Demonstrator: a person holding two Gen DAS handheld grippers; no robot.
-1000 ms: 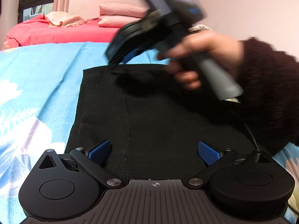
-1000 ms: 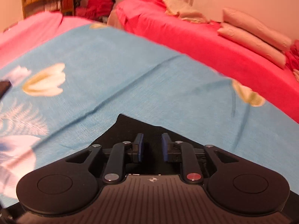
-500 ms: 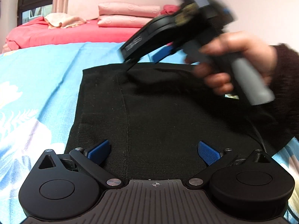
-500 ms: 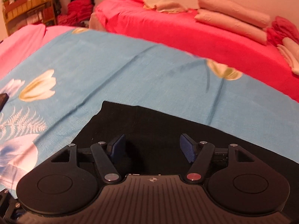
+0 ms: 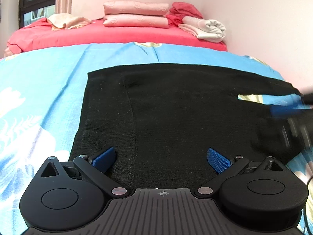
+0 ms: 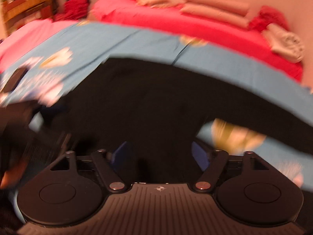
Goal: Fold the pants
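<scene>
The black pants (image 5: 176, 113) lie flat on the blue flowered bedsheet (image 5: 43, 90), already doubled into a broad dark panel with a straight far edge and a clean left edge; a seam or layer line runs down near the left side. At the right, a wedge of sheet shows between two dark strips, so the legs there look not yet brought together; judged from that, at least one more fold is left. The left tongs (image 5: 162, 159) hover over the near edge of the pants, spread wide, pads clear of the cloth, holding nothing. The right tongs (image 6: 160, 156) sit over the right part of the pants, their jaws opening, nothing pinched between them; that view is smeared by motion, so fine contact cannot be told. Open sheet surrounds the pants on the left and far sides, giving free room to fold. Beyond lies a red bed (image 5: 117, 35) with stacked pink pillows (image 5: 135, 13) and a rolled towel (image 5: 211, 28), well apart.
</scene>
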